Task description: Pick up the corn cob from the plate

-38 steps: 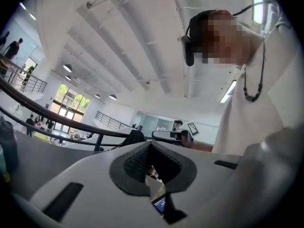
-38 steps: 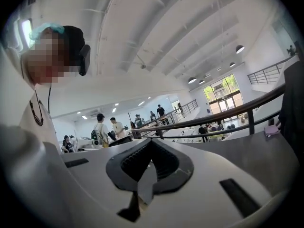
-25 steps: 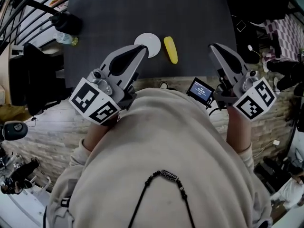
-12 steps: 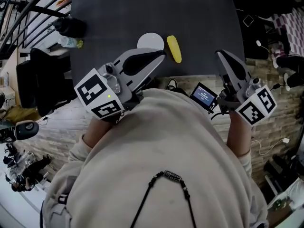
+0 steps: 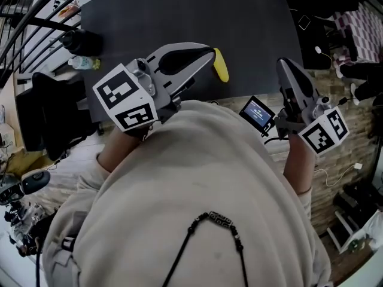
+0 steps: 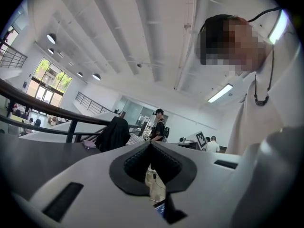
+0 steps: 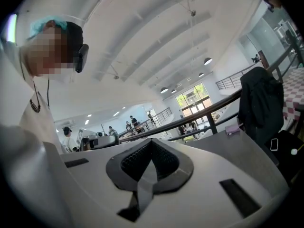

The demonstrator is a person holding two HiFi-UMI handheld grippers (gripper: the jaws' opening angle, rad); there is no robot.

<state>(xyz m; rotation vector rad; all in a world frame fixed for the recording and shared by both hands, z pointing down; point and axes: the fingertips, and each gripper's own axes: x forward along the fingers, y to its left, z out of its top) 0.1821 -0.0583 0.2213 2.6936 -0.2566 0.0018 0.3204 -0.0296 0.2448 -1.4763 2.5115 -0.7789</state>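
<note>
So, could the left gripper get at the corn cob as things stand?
Probably yes: nothing lies between the left gripper and the corn cob, though its shut jaws must open first.

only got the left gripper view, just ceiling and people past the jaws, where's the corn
Observer: Head view shows the corn lying on the dark table, right beside the left gripper tip.
Operator: is it on the plate
Observer: Cannot tell. No plate shows; the left gripper blocks the table left of the corn.
Operator: right gripper got anything
Observer: No. The right gripper is shut and empty, over the table's near edge, to the right of the corn.
</note>
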